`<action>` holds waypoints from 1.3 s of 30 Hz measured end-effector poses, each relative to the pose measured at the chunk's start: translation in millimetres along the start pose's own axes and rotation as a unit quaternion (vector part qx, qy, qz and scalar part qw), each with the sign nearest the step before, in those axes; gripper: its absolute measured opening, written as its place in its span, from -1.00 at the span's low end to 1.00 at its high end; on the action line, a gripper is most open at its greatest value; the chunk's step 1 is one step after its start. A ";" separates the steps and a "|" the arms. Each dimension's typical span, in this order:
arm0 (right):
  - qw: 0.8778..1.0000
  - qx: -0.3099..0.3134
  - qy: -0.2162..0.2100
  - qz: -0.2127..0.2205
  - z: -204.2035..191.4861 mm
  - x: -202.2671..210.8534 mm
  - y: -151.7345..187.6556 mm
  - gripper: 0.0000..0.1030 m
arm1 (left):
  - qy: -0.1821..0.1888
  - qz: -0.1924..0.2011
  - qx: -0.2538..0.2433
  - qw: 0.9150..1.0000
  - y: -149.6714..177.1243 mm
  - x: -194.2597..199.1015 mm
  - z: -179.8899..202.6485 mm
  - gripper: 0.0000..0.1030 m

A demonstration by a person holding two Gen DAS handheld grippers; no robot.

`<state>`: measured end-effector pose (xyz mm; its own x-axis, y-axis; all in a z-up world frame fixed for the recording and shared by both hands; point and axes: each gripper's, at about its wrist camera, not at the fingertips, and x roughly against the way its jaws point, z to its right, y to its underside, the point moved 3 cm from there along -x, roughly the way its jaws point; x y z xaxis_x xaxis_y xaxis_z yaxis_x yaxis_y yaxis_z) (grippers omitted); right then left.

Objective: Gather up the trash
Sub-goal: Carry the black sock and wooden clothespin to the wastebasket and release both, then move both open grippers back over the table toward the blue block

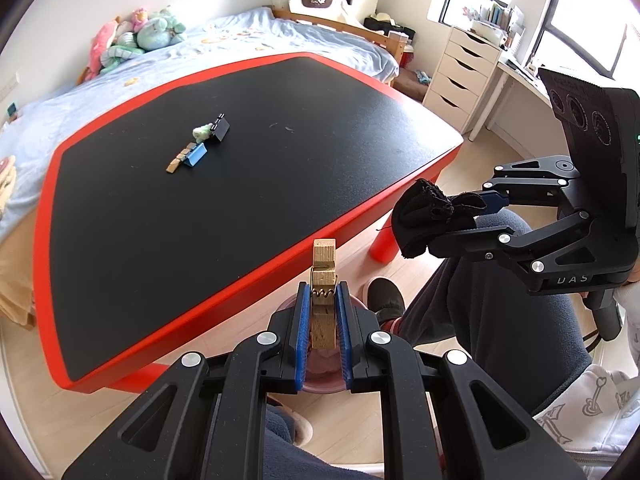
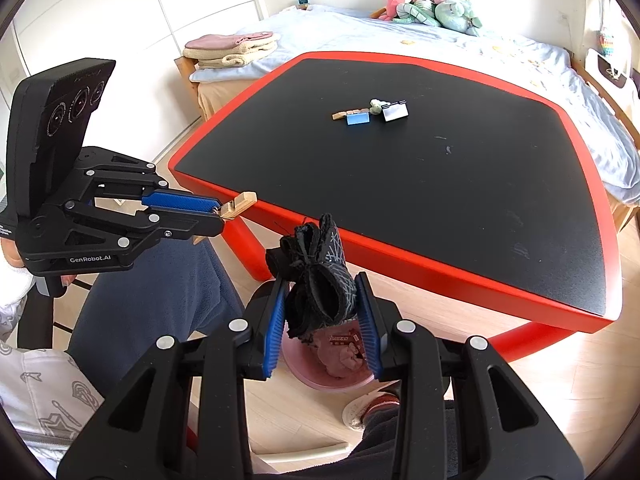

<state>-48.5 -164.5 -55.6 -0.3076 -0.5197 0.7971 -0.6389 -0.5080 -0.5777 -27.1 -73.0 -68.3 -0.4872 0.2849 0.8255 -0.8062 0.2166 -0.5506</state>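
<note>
My left gripper [image 1: 323,300] is shut on a wooden clothespin [image 1: 324,272], held off the table's near edge above a pink bin [image 1: 320,376]; the right wrist view shows it too [image 2: 218,210]. My right gripper [image 2: 322,304] is shut on a bunched black cloth [image 2: 320,276] with grey lines, held over the pink bin [image 2: 332,376], which holds scraps. That gripper and the black cloth [image 1: 424,216] show at the right of the left wrist view. On the black table lie wooden clips [image 1: 180,158], a blue clip [image 1: 197,154], a black binder clip [image 1: 218,128] and a green wad [image 1: 201,132].
The low table has a black top with a red rim [image 1: 208,300] and red legs. A bed [image 1: 240,36] with plush toys stands behind it, white drawers [image 1: 460,76] at the right. The person's legs and slippered feet [image 1: 384,300] are beside the bin on the wood floor.
</note>
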 end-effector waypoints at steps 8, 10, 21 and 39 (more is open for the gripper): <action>1.000 0.003 0.019 -0.003 3.4 -3.4 1.1 0.77 | -0.022 0.027 0.010 0.999 -3.9 4.9 -6.5 0.69; 1.000 -0.001 0.022 -0.008 5.4 -4.9 2.1 0.82 | -0.028 0.028 0.008 0.999 -4.2 5.5 -8.4 0.75; 0.999 -0.023 0.019 -0.010 10.7 -4.2 2.5 0.92 | -0.041 0.026 0.019 0.999 -3.4 6.9 -18.5 0.85; 1.000 -0.011 0.024 0.013 20.1 2.6 -25.7 0.93 | -0.053 0.041 0.026 0.997 -19.3 8.5 -44.9 0.85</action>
<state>-18.7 -166.6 -42.2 -0.3575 -0.4985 0.7898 -0.6460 -0.4787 -0.5946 -0.6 -32.8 -56.2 -0.5825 0.1983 0.7883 -0.7774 0.1472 -0.6115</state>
